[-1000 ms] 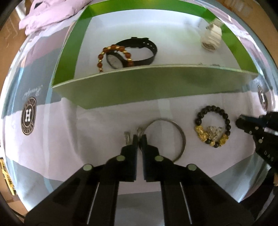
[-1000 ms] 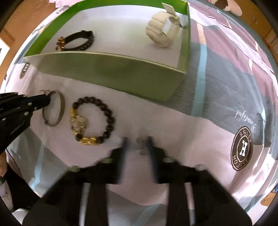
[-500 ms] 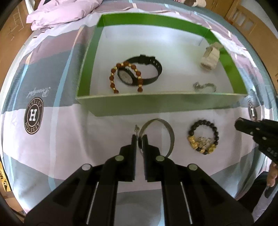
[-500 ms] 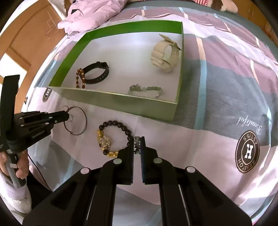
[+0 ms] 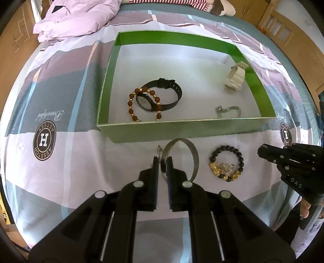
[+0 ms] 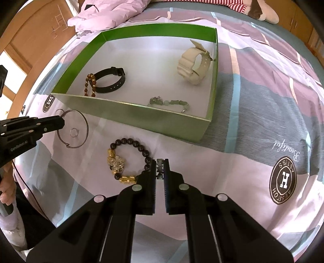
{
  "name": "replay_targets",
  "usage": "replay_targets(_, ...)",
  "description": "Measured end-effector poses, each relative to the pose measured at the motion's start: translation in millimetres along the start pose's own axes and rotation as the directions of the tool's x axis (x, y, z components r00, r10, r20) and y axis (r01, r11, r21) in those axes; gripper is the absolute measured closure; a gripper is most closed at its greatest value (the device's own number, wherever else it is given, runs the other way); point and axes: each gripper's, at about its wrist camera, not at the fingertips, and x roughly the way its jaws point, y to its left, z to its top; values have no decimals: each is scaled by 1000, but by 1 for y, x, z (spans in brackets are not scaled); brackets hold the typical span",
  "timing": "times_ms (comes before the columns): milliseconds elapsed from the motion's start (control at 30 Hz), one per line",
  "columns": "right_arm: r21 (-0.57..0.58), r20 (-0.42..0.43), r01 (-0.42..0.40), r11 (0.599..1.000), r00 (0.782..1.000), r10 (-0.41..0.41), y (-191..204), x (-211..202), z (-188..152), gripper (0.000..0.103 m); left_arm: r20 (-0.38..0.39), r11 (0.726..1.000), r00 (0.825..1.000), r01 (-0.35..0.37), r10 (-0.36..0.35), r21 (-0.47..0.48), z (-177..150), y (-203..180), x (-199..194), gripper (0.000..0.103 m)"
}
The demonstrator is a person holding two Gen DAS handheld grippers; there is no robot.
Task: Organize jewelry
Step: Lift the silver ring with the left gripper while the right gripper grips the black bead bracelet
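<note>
A green box [image 5: 182, 133] [image 6: 129, 115] on the bed holds a black watch [image 5: 162, 97], a brown bead bracelet [image 5: 131, 105], a cream watch [image 6: 192, 64] and a silver chain [image 6: 170, 102]. My left gripper [image 5: 162, 159] is shut on a silver bangle [image 5: 194, 159] and holds it above the bedsheet, in front of the box. My right gripper [image 6: 160, 161] is shut on a small silvery-green chain piece [image 6: 159, 168]. A black and gold bead bracelet [image 5: 226, 163] [image 6: 125, 159] lies on the sheet between the grippers. A small ring [image 6: 74, 132] lies under the bangle.
The striped pink and grey bedsheet [image 6: 253, 121] has round brown logos. A crumpled pink blanket [image 5: 77, 18] lies behind the box. Wooden furniture edges the bed at far left and right. A hand shows at the lower left of the right wrist view [image 6: 6, 194].
Both grippers have risen, so more of the box's inside shows. The left gripper has lifted the bangle off the sheet. The right gripper closed on the small chain piece and lifted it.
</note>
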Motion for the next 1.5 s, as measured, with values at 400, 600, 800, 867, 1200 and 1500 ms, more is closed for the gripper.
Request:
replay_targets(400,-18,-14,8,1000,1000,-9,5,6,-1,96,11,1000,1000,-9,9,15,-1,-5,-3,96)
replay_targets(600,-27,-21,9,1000,1000,-10,8,8,-2,96,13,1000,1000,-11,11,20,-1,-4,-4,95)
replay_targets(800,-31,-22,7,999,1000,-8,10,9,-3,96,14,1000,1000,-13,13,19,-1,-5,-4,93)
replay_targets(867,-31,-23,7,999,1000,-8,10,9,-3,96,15,1000,1000,-15,14,19,-1,-5,-3,93)
replay_targets(1200,-34,-24,6,999,1000,-7,11,10,-4,96,27,1000,1000,-1,0,18,0,-4,-9,93)
replay_targets(1500,-43,56,-27,999,998,29,15,-14,-2,96,72,999,997,23,-25,27,4,-7,-29,93)
